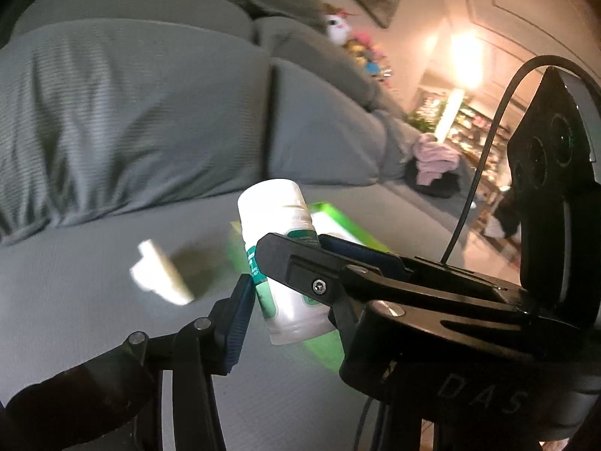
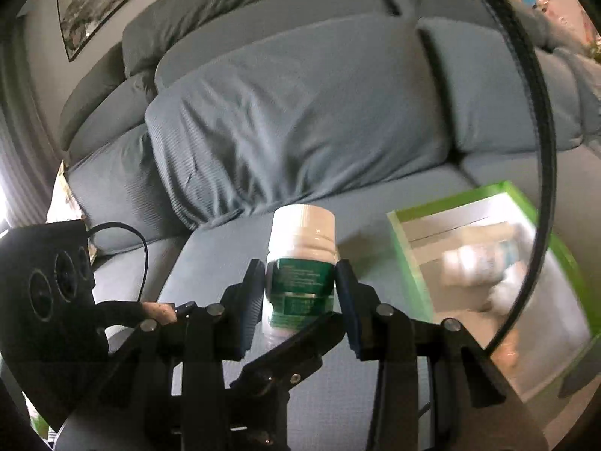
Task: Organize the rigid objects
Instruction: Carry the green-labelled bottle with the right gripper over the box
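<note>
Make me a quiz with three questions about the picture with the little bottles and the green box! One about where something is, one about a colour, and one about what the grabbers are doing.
1. Where does the green box sit?
A. on the grey sofa seat
B. on a shelf
C. on the floor

2. What colour is the cap of the bottle in the right gripper?
A. red
B. white
C. black

3. What is the left gripper doing?
A. hanging empty
B. holding a spoon
C. gripping a white bottle

Answers:
1. A: the right wrist view shows the box resting on the grey sofa cushion.
2. B: the cap above the green label is white.
3. C: the bottle sits between its pads, clear of the seat.
</note>
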Demonstrator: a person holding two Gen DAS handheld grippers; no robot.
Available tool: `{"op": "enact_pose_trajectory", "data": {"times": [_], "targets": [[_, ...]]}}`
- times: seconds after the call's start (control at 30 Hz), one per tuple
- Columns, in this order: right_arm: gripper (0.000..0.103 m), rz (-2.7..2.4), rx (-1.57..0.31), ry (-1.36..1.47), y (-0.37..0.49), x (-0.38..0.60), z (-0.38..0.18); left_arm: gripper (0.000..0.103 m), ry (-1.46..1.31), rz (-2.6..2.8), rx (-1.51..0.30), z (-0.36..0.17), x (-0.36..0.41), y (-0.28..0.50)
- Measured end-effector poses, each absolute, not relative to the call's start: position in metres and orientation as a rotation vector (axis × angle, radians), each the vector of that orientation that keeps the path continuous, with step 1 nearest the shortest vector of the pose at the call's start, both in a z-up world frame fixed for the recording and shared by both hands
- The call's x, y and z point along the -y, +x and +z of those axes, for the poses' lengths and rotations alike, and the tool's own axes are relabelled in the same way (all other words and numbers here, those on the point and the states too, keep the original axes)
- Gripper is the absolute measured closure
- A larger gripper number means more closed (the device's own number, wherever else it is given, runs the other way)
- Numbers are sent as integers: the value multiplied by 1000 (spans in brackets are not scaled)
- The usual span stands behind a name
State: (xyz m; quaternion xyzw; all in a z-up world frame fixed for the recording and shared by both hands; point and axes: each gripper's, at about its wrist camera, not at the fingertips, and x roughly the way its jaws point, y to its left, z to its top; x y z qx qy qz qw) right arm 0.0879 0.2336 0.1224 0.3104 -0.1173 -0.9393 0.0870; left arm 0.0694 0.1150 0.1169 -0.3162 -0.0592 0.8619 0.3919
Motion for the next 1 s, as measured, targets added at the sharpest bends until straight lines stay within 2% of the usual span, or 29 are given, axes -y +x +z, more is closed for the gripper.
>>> {"op": "enact_pose_trajectory", "data": {"times": [0.5, 0.73, 1.0], "targets": [[63, -3022, 381, 1018, 105, -312, 114, 56, -790, 1989, 160, 102, -211, 82], [63, -3058, 316, 1135, 100, -323, 101, 56, -853, 1920, 227, 83, -227, 75], [63, -3057, 332, 1225, 98, -335, 90, 56, -922, 1863, 283, 67, -236, 72]]}}
